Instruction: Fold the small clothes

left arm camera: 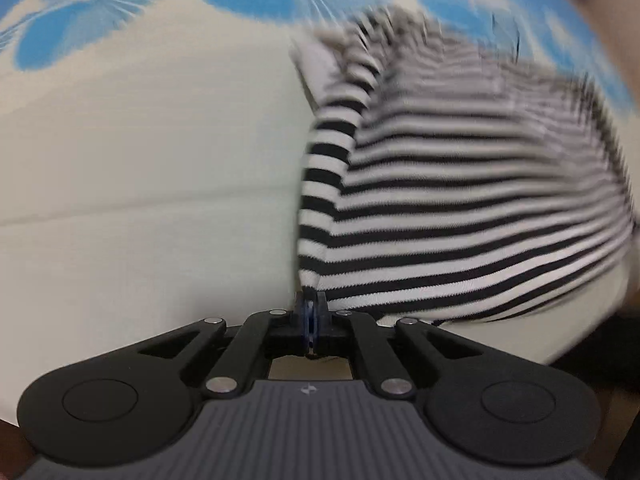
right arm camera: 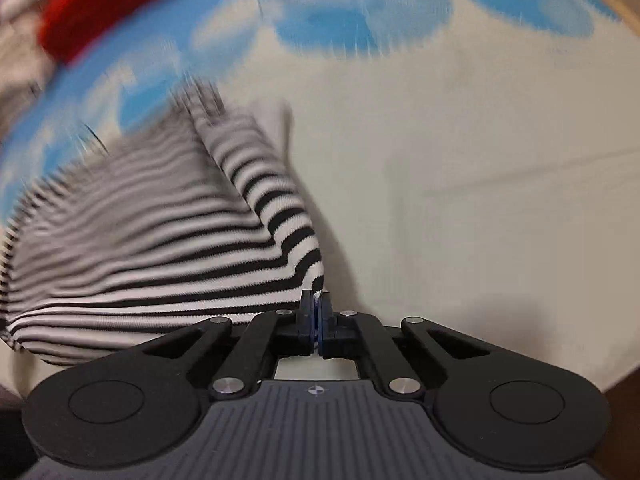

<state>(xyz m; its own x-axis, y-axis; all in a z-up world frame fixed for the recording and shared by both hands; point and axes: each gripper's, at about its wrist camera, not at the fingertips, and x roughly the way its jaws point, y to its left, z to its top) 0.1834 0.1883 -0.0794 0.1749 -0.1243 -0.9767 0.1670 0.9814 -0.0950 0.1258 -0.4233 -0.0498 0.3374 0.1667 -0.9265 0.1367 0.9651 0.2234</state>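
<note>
A black-and-white striped garment [left arm camera: 460, 200] hangs stretched between my two grippers above a cream sheet. My left gripper [left arm camera: 311, 300] is shut on the garment's left corner, and the cloth spreads up and to the right from it. In the right wrist view the same garment [right arm camera: 160, 232] spreads to the left, and my right gripper [right arm camera: 319, 300] is shut on its right corner. The far part of the garment is blurred by motion. A folded edge runs up from each pinched corner.
The cream sheet [left arm camera: 140, 160] has a blue flower print [left arm camera: 80, 28] at its far side, also seen in the right wrist view [right arm camera: 328, 24]. A red cloth [right arm camera: 112, 0] lies at the far left of the right wrist view, beside pale fabric [right arm camera: 20, 68].
</note>
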